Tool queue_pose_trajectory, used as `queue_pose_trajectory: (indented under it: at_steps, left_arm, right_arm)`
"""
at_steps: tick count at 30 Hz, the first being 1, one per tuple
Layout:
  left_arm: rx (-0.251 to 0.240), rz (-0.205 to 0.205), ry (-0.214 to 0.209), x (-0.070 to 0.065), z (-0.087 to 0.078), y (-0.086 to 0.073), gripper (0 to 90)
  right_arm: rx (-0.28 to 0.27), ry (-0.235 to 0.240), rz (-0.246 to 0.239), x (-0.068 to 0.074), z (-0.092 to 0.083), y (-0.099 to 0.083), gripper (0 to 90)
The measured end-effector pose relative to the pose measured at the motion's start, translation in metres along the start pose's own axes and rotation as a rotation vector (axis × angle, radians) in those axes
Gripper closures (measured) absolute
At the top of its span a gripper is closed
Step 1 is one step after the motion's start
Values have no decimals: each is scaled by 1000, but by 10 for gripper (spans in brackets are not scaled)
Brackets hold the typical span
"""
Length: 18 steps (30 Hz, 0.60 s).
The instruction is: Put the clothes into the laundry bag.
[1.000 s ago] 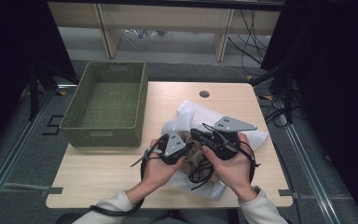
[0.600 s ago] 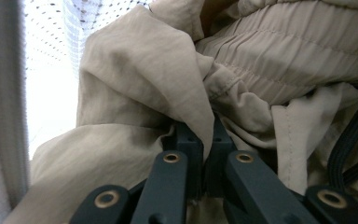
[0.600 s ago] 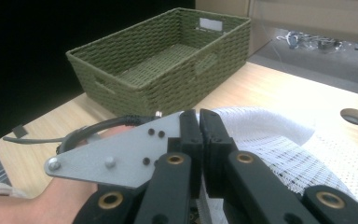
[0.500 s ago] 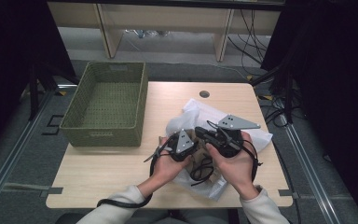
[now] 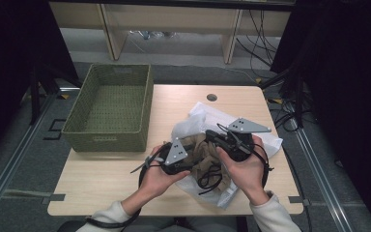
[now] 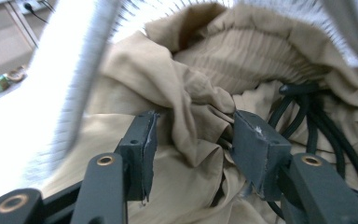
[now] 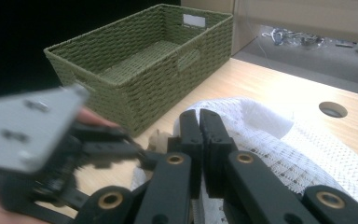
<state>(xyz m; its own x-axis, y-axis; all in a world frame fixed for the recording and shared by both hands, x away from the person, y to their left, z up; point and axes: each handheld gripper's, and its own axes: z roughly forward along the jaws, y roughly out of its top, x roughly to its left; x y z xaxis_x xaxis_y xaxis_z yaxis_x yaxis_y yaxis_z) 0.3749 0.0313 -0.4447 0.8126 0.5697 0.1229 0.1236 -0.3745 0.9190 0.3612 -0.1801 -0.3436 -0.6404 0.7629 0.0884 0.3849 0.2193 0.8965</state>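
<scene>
We see a light wooden tabletop (image 5: 116, 174) carrying a green woven basket (image 5: 108, 108) at about 10 o'clock from the tabletop's centre, with its long side running along the left edge and its near wall set back from the front edge. A bare strip of wood lies open in front of the basket and along the near left corner. A round cable hole (image 5: 212, 97) sits at 12 o'clock, close to the far edge.

At about 4 o'clock we see a white mesh bag (image 5: 265, 140) lying on the wood with a tan crumpled cloth (image 6: 177, 93) at its opening; its right corner reaches close to the right edge. Black cable loops (image 6: 312, 126) lie over the cloth.

The left tongs (image 6: 191, 149) stand released, with their jaws parted on either side of a fold of the tan cloth; we cannot tell whether the pads touch it. The right tongs (image 7: 199, 140) stand clenched, jaws pressed together just above the white mesh; we cannot tell whether any mesh is pinched between them. In the high view both hands meet over the bag, the left hand (image 5: 157, 176) and the right hand (image 5: 246, 171) close together.

Beyond the far edge we see pale shelving legs (image 5: 108, 29) on a grey floor (image 5: 24, 159), and cables (image 5: 290, 116) at 3 o'clock.
</scene>
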Motion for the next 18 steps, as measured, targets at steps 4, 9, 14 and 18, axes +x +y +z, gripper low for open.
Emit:
queue_pose_trajectory:
  at_steps: [4,9,14,18]
  left_arm:
    - [-14,-16,46,12,-19,0,488]
    - [41,-32,109,31,-30,-11,473]
    - [145,-62,95,39,-27,-27,437]
    - [212,-80,97,45,-19,-37,366]
  right_arm:
    - [-10,-5,-34,-2,1,0,898]
    - [-7,-1,-15,-2,1,0,897]
    - [-1,1,-4,-1,2,0,897]
    - [7,-7,-12,-1,1,0,897]
